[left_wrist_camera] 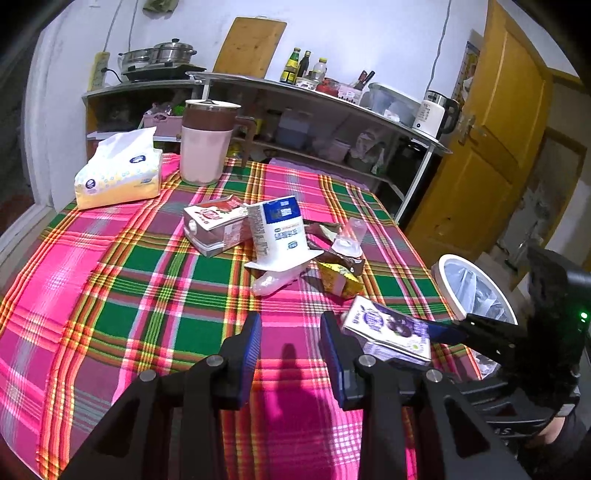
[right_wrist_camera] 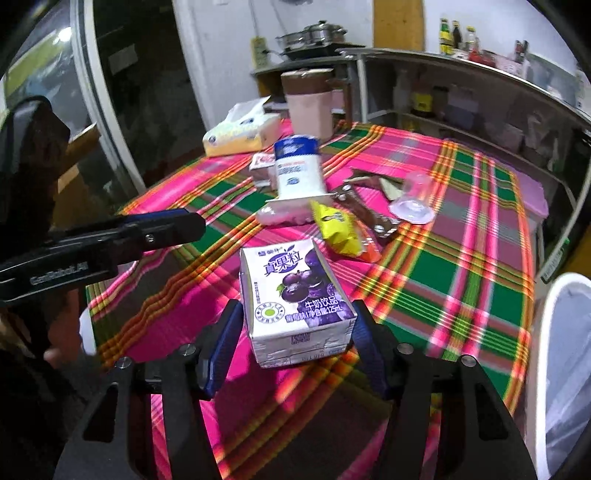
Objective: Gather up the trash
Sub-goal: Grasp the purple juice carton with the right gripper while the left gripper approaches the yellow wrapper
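Purple carton (right_wrist_camera: pixel 295 299) between right fingers (right_wrist_camera: pixel 225 343)

Purple milk carton (right_wrist_camera: pixel 295 295): large characters "真果粒" on the top face, above a blueberry picture; lower band reads "牛奶饮品", with "125mL" at the end of the smaller line beneath. Small brand mark at the top left corner, too small to read. Left gripper (right_wrist_camera: pixel 110 240) arm: pale lettering "GenRobot.AI". Blue-and-white pouch (right_wrist_camera: pixel 295 166) and red carton (left_wrist_camera: pixel 218 221): print blurred, unreadable.

White wall (left_wrist_camera: pixel 351 33), yellow door (left_wrist_camera: pixel 491 122)
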